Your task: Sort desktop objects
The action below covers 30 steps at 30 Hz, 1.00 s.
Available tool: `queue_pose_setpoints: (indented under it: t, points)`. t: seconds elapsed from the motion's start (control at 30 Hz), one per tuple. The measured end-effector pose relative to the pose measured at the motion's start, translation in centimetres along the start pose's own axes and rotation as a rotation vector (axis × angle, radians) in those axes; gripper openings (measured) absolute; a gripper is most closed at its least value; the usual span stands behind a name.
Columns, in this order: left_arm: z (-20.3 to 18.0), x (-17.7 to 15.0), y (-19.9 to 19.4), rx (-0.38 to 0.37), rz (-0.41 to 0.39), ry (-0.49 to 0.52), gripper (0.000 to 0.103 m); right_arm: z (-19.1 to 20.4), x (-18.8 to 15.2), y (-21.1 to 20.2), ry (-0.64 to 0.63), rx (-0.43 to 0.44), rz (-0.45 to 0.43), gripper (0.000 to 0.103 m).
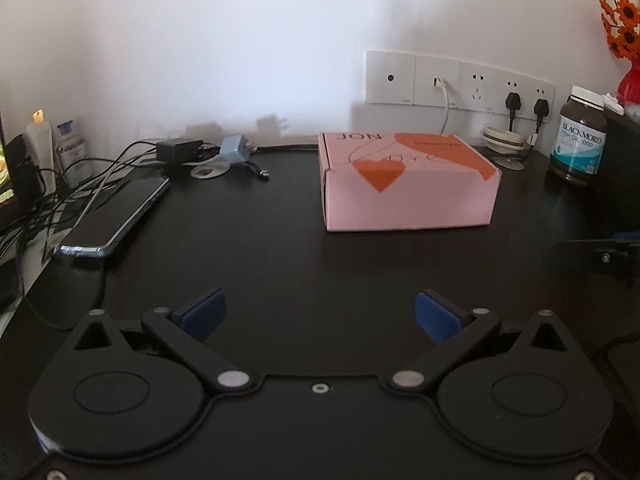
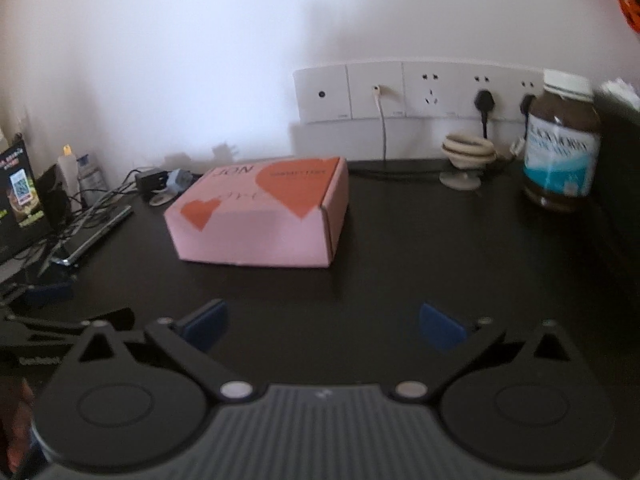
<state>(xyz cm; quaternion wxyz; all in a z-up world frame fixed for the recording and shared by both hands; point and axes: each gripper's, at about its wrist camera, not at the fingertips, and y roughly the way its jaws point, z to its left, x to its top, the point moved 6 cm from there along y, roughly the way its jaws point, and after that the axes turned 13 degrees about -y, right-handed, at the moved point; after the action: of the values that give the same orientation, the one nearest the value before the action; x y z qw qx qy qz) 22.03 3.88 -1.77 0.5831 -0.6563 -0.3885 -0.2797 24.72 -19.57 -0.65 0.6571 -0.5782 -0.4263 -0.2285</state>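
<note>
The left tool (image 1: 321, 315) hangs over the dark bench (image 1: 280, 264) with its blue-padded fingers (image 1: 204, 314) spread wide and nothing between them; the right tool (image 2: 322, 325) stands the same way, blue pads far apart over bare bench top, gripping nothing; the closed pink cardboard box with orange hearts (image 1: 408, 182) sits flat on the bench ahead of both tools, well apart from either, to the right of centre in the left wrist view and left of centre in the right wrist view (image 2: 260, 216); a dark smartphone (image 1: 116, 216) lies flat near the bench's left edge, with black cables (image 1: 80, 176) trailing over it from a black charger (image 1: 178, 150) and a pale blue plug adapter (image 1: 236, 150) near the wall; a brown glass supplement bottle with a white cap and blue label (image 1: 580, 140) stands upright at the right, in front of the white wall socket strip (image 1: 460, 82); just left of it stands a small beige stand (image 1: 504, 144), perhaps a suction hook, too blurred to tell; orange artificial flowers in a red vase (image 1: 624, 40) show at the far right
</note>
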Motion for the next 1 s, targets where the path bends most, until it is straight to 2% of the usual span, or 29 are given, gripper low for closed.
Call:
queue_pose_setpoints:
  t: [0.4,0.67,1.0]
  points:
    - [1.5,-4.7,-3.4,-0.018,-0.022,-0.070,0.103,2.9,-5.0,-3.7,-0.020,-0.006,-0.032,0.102]
    - [2.2,-6.7,-5.4,-0.014,-0.050,-0.092,0.103,5.4,-7.6,-5.8,-0.103,-0.054,-0.114,0.102]
    - [1.6,-7.7,-8.6,0.007,-0.130,-0.042,0.103,5.2,-10.2,-7.6,-0.009,-0.057,-0.135,0.102]
